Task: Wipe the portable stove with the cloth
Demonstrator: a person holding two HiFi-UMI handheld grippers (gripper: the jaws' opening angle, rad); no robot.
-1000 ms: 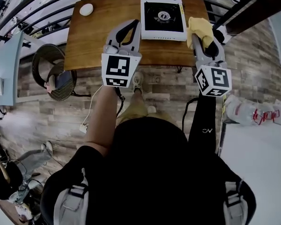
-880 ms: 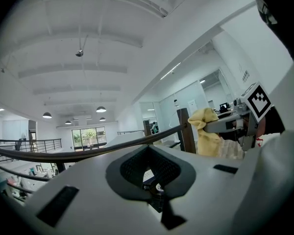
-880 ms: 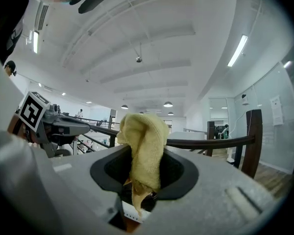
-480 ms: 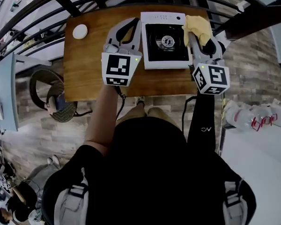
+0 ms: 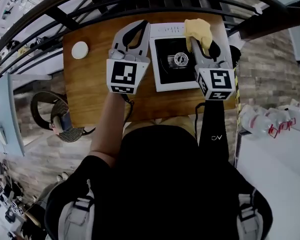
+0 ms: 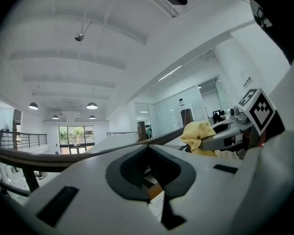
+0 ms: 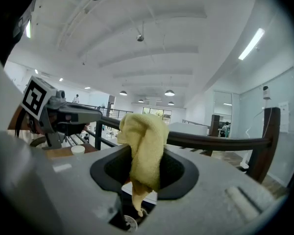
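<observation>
A white portable stove (image 5: 166, 83) with a black top and a round burner (image 5: 179, 59) sits on the wooden table (image 5: 95, 89). My right gripper (image 5: 199, 36) hangs above the stove's right edge, shut on a yellow cloth (image 5: 198, 29), which bunches up between the jaws and dangles over the burner (image 7: 129, 223) in the right gripper view, where the cloth (image 7: 145, 151) fills the middle. My left gripper (image 5: 137, 29) hovers beside the stove's left edge, jaws shut with nothing in them. In the left gripper view the left gripper (image 6: 149, 148) points level, and the cloth (image 6: 198, 135) shows at right.
A small white round dish (image 5: 80, 50) lies on the table's left part. A black railing (image 5: 50, 9) runs behind the table. Below the table's left corner stands a round chair (image 5: 57, 116) on the plank floor. White objects lie at the right (image 5: 270, 121).
The stove and table have drawn nearer and lower in the head view. My right gripper with the cloth has come from the stove's right side to over its right edge; the left stays beside it.
</observation>
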